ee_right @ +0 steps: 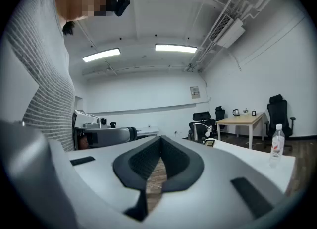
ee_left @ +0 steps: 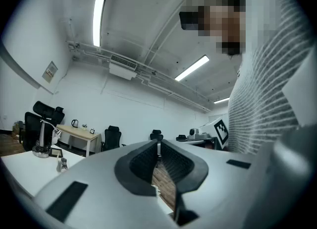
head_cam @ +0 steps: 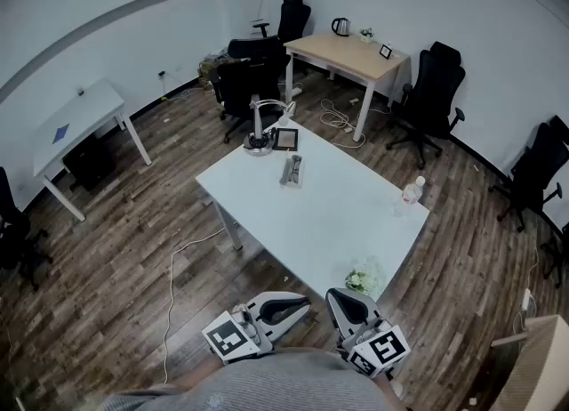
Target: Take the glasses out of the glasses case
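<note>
**Head view.** Looks steeply down on a white table (head_cam: pixel 338 222) in an office room with a wooden floor. Finds the glasses case (head_cam: pixel 292 170) on the far half of this table, lying flat, just in front of a desk lamp (head_cam: pixel 259 138) and a small dark frame (head_cam: pixel 286 139). Cannot tell from here whether the case is open or closed, and makes out no glasses. Shows also a water bottle (head_cam: pixel 410 195) upright near the right edge, and a little bunch of white flowers (head_cam: pixel 363 279) at the near corner. Holds the left gripper (head_cam: pixel 302 305) and the right gripper (head_cam: pixel 335 296) low before the body, beside that near corner and well apart from the case.

**Left gripper view.** Looks along the two dark jaws: tips pressed together, nothing between them. Catches at far left the table top with the lamp and the case, very small. Fills the right side with a striped grey sweater (ee_left: pixel 267 89).

**Right gripper view.** Shows the same here: jaws closed tip to tip, holding nothing. Places the bottle at the right on the white table, and behind it a wooden desk (ee_right: pixel 242 120) with a black chair (ee_right: pixel 277 111). Shows the striped sweater at the left.
</note>
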`<control>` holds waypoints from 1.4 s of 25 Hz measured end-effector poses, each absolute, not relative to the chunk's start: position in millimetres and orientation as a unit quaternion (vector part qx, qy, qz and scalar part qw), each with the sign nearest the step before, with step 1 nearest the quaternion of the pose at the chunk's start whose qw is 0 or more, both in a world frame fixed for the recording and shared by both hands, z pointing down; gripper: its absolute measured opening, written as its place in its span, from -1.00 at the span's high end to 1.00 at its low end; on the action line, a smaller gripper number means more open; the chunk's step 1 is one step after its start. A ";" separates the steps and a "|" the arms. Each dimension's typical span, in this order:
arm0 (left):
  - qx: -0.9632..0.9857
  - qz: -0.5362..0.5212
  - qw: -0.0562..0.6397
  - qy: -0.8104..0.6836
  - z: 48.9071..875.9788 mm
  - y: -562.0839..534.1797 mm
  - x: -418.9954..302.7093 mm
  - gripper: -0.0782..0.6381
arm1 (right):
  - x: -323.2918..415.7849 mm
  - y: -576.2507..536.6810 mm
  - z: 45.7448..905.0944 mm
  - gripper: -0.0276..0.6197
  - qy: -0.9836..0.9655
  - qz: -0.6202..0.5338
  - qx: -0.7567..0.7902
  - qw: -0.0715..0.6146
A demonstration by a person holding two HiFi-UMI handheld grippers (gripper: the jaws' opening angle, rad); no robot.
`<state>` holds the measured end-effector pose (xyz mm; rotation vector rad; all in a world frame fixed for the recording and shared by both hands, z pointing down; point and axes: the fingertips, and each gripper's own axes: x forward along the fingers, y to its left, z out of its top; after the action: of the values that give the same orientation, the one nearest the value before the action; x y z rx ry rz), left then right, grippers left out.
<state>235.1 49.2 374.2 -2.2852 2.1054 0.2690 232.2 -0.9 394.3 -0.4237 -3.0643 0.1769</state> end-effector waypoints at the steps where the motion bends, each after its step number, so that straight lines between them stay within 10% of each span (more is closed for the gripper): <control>1: -0.732 0.087 0.009 0.676 375.1 49.3 235.3 0.74 | 232.9 -0.6 394.1 0.87 -0.989 0.057 -0.136 0.020; 35: -0.717 0.077 0.003 0.693 379.7 41.4 215.1 0.74 | 213.7 8.7 391.3 0.85 -0.976 0.080 -0.203 -0.004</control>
<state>215.1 41.4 379.7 -2.2478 2.1727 0.2412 213.7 8.7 391.3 -0.6401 -3.0726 0.2534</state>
